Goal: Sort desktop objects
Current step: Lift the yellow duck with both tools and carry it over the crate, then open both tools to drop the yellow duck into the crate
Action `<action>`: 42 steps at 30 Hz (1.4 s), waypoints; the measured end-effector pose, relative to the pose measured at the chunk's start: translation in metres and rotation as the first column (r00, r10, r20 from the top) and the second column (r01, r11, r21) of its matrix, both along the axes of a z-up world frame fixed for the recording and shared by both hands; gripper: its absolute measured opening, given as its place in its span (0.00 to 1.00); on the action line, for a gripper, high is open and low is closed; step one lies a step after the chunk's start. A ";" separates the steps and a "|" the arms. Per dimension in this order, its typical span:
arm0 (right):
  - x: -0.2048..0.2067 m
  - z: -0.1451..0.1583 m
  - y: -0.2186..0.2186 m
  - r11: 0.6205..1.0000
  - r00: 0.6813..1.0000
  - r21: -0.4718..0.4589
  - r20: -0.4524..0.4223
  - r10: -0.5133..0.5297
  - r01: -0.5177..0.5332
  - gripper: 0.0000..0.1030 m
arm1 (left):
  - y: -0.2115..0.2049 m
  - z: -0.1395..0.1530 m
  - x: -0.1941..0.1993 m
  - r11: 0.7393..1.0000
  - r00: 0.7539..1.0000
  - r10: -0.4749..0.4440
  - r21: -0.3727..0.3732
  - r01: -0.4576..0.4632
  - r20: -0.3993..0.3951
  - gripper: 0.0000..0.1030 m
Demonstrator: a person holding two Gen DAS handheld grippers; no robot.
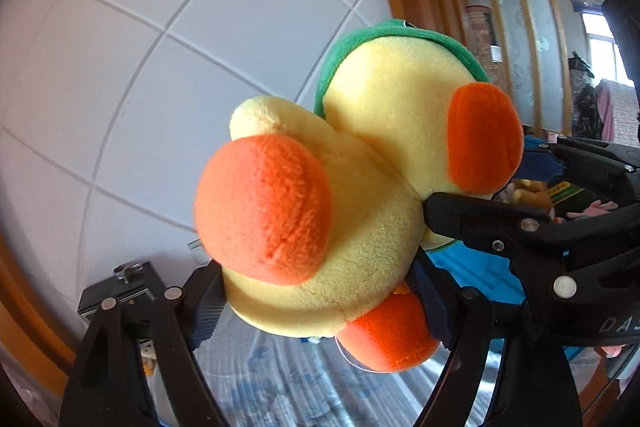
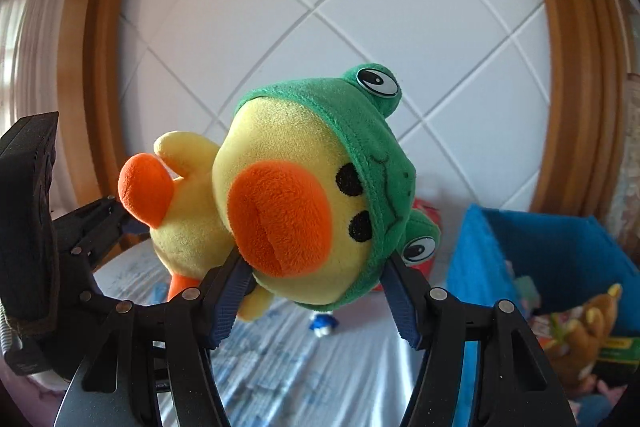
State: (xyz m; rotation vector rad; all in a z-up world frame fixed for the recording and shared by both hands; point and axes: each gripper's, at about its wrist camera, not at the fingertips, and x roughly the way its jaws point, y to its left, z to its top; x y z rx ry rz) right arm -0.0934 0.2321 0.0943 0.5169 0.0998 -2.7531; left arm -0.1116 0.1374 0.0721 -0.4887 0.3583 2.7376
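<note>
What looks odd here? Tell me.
The plush duck hangs in mid-air, tilted sideways, clamped by both tongs at once: right tongs on its head, left tongs on its body. Nothing looks damaged.

Fuzzy matt plush duck point(image 2: 288, 211), ribbed blue pads point(image 2: 224, 307) on matt black plastic tongs, glossy wood frame point(image 2: 568, 67)

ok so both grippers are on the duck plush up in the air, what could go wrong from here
1. The left gripper and right gripper both clamp the duck plush; moving them apart could strain its seams.
2. It hangs above the bed, not the blue bin; releasing now would likely miss.
</note>
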 end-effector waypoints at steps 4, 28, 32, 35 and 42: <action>0.036 0.010 0.072 0.992 0.992 0.008 -0.024 -0.127 0.127 0.61 | 0.079 0.009 0.023 0.993 0.993 -0.117 -0.004 0.117 -0.013 0.80; 0.110 -0.018 0.347 0.893 0.896 -0.073 0.059 -0.440 0.444 0.62 | 0.356 -0.011 0.045 0.921 0.927 -0.370 -0.104 0.376 0.067 0.88; 0.106 -0.024 0.356 0.879 0.880 -0.053 0.050 -0.472 0.475 0.64 | 0.368 -0.021 0.041 0.930 0.938 -0.336 -0.130 0.344 0.081 0.91; 0.101 -0.025 0.361 0.876 0.878 -0.053 0.041 -0.477 0.479 0.76 | 0.360 -0.016 0.038 0.943 0.950 -0.303 -0.123 0.310 0.076 0.91; 0.089 -0.033 0.362 0.869 0.869 -0.019 0.031 -0.493 0.494 0.88 | 0.327 -0.011 0.032 0.963 0.967 -0.245 -0.101 0.251 0.072 0.93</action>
